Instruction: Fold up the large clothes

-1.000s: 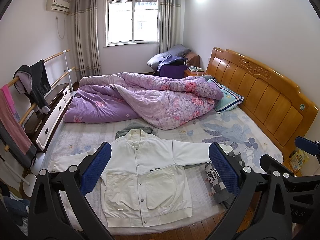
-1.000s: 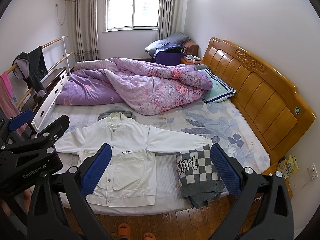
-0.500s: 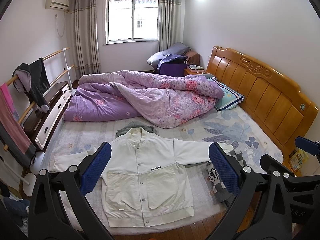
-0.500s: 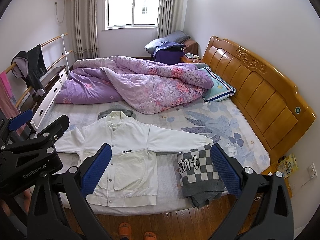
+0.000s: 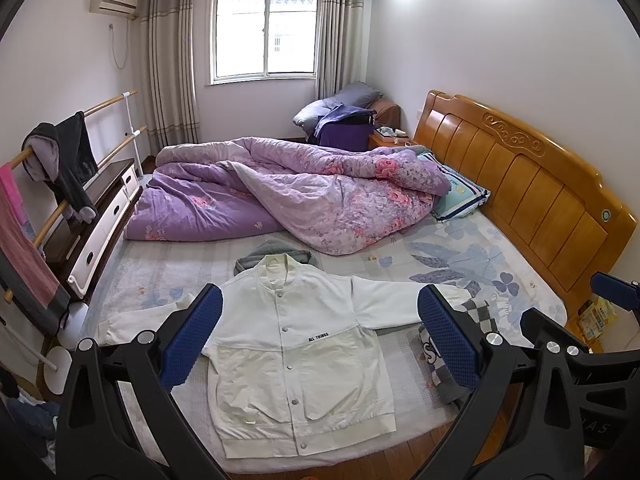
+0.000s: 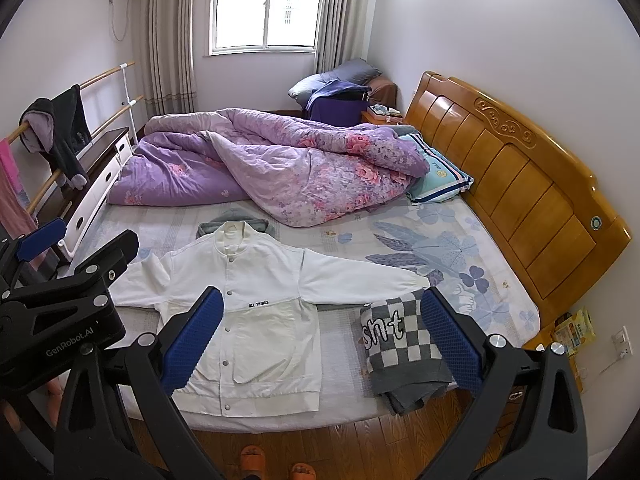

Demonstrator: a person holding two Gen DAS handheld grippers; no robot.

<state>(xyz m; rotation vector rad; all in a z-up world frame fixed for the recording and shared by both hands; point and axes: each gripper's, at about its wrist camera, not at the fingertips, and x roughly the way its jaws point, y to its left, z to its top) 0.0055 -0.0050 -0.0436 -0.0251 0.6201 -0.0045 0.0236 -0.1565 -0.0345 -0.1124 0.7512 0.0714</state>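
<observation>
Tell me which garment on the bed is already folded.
The checkered grey one at the bed's near edge, right of the white jacket. It sits as a compact stack; the jacket lies flat, sleeves spread, and the grey piece behind its collar is crumpled.

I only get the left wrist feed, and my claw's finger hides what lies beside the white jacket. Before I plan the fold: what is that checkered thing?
Observer: The right wrist view shows it whole. It is a folded grey-and-white checkered garment with large letters on it, at the bed's near edge. The sleeve of the white snap-button jacket ends at its far edge.
Operator: Is the right claw holding anything?
Observer: No. The right claw is open over the bed, with nothing between its fingers.
Operator: Where is the person standing?
Observer: Orange slippers show on the wooden floor, just in front of the jacket's hem.
</observation>
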